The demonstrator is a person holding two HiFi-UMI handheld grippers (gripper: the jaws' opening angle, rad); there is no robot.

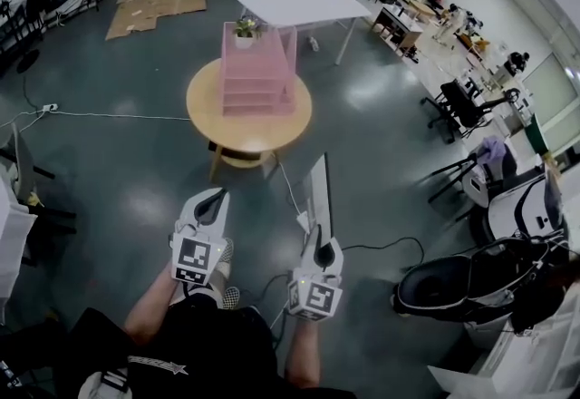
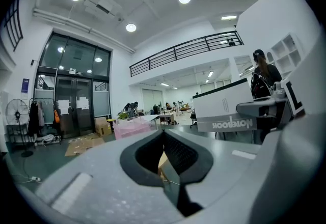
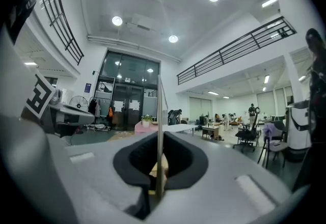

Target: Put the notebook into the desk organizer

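A pink tiered desk organizer (image 1: 258, 71) stands on a round wooden table (image 1: 204, 111) some way ahead of me. My right gripper (image 1: 317, 234) is shut on a thin white notebook (image 1: 319, 193), held upright and edge-on. In the right gripper view the notebook (image 3: 160, 131) shows as a narrow vertical line between the jaws, with the organizer (image 3: 145, 126) far behind. The left gripper (image 1: 216, 199) hangs beside it, shut with nothing in it. From the left gripper view, the notebook's cover (image 2: 229, 111) shows at the right and the organizer (image 2: 133, 127) in the distance.
A small potted plant (image 1: 245, 28) sits behind the organizer. A white table (image 1: 299, 3) stands beyond the round one. Flattened cardboard (image 1: 154, 12) lies on the floor at the back left, and a cable (image 1: 109, 114) runs across it. Office chairs (image 1: 458, 111) stand at the right.
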